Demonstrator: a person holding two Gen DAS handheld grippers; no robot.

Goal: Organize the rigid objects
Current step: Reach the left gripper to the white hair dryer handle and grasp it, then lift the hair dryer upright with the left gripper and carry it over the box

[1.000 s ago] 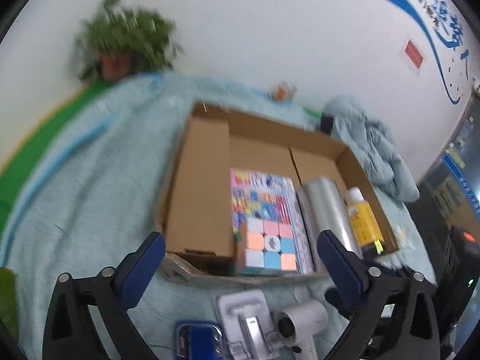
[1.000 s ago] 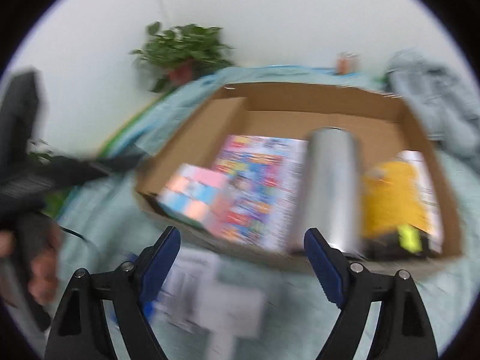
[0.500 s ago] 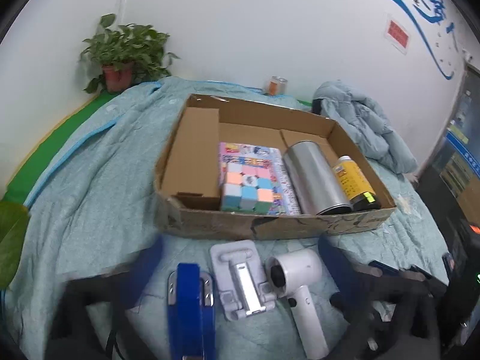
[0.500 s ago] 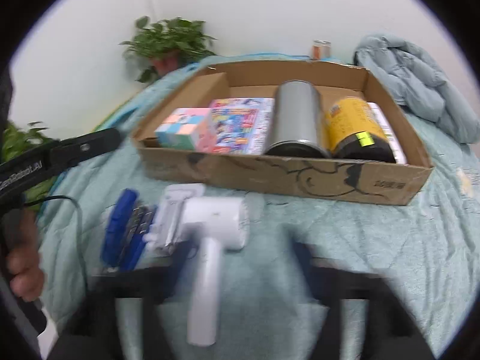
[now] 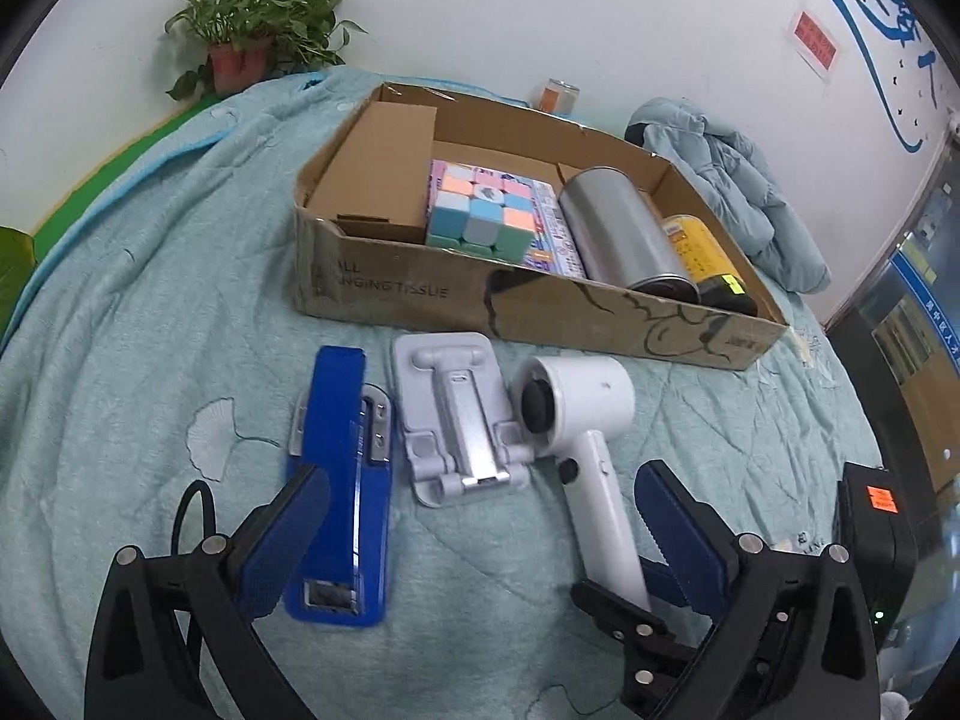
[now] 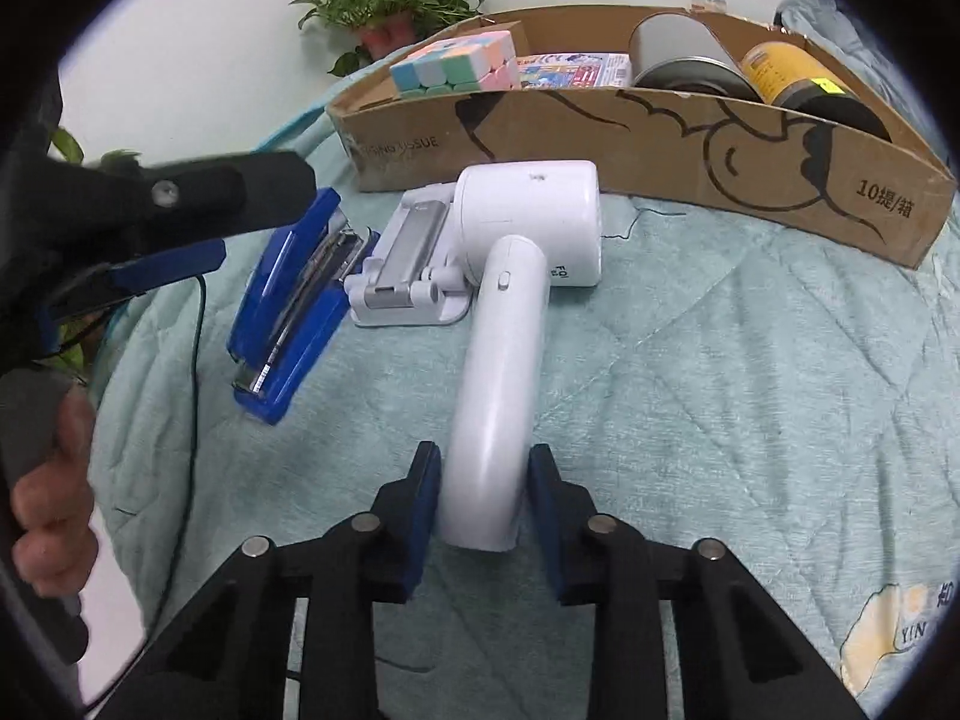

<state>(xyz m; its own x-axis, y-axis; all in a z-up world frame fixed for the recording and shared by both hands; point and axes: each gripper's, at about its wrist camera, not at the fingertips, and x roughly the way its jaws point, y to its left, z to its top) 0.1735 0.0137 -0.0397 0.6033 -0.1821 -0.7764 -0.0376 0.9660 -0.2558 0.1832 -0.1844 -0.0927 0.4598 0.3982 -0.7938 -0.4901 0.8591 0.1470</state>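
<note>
A white hair dryer [image 6: 516, 222] lies on the teal quilt in front of a cardboard box [image 6: 660, 138]. My right gripper [image 6: 483, 501] is closing its jaws, and the blue pads touch both sides of the handle's end. Beside the dryer lie a grey phone stand [image 5: 456, 414] and a blue stapler [image 5: 342, 480]. My left gripper [image 5: 480, 522] hangs open low over them, one finger above the stapler, the other by the dryer's handle [image 5: 606, 528]. In the box [image 5: 540, 300] are a pastel cube [image 5: 480, 213], a colourful book, a silver can [image 5: 624, 234] and a yellow bottle [image 5: 702, 252].
A potted plant [image 5: 252, 18] stands at the far left by the wall. A pale blue jacket [image 5: 732, 174] lies behind the box's right end, a small can [image 5: 561, 96] behind its back wall. A black device [image 5: 876, 516] sits at the right; a hand [image 6: 48, 510] holds the left gripper.
Both grippers have dropped and pulled back from the box to the items on the quilt. The right gripper's jaws, wide before, now stand narrow around the dryer's handle.
</note>
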